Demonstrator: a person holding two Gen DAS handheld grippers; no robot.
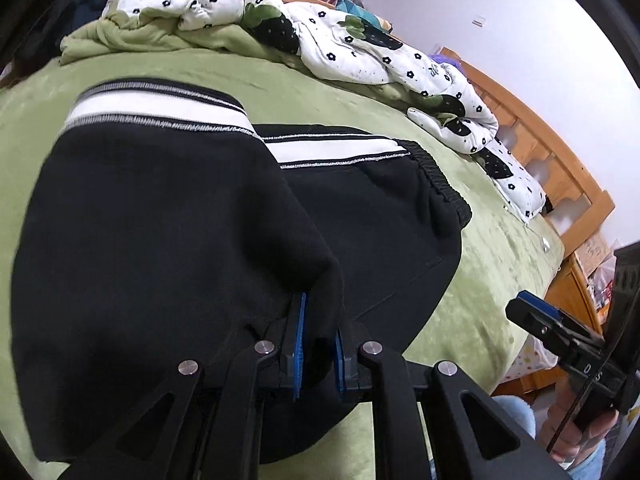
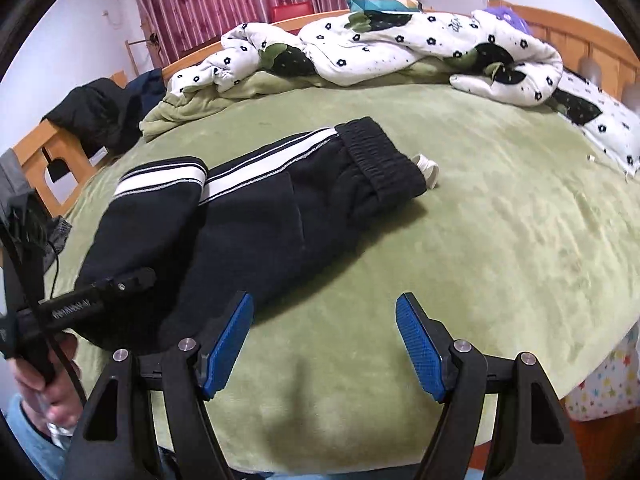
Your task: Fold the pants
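Note:
Black pants [image 2: 256,216] with white side stripes lie on the green bed cover, waistband [image 2: 380,152] to the far right, the leg end folded over toward it. My left gripper [image 1: 320,320] is shut on a fold of the black pants fabric [image 1: 168,240] and holds the folded leg part up over the rest. It also shows at the left in the right wrist view [image 2: 136,278]. My right gripper [image 2: 324,316] is open and empty, low over the bed cover near the front edge, just right of the pants; it shows at the right in the left wrist view [image 1: 536,312].
A crumpled white flowered quilt [image 2: 380,48] and a green blanket [image 2: 208,96] lie along the far side of the bed. A wooden bed frame [image 1: 560,168] runs behind. Dark clothes [image 2: 104,112] hang at the left corner. A small white item [image 2: 428,168] lies beside the waistband.

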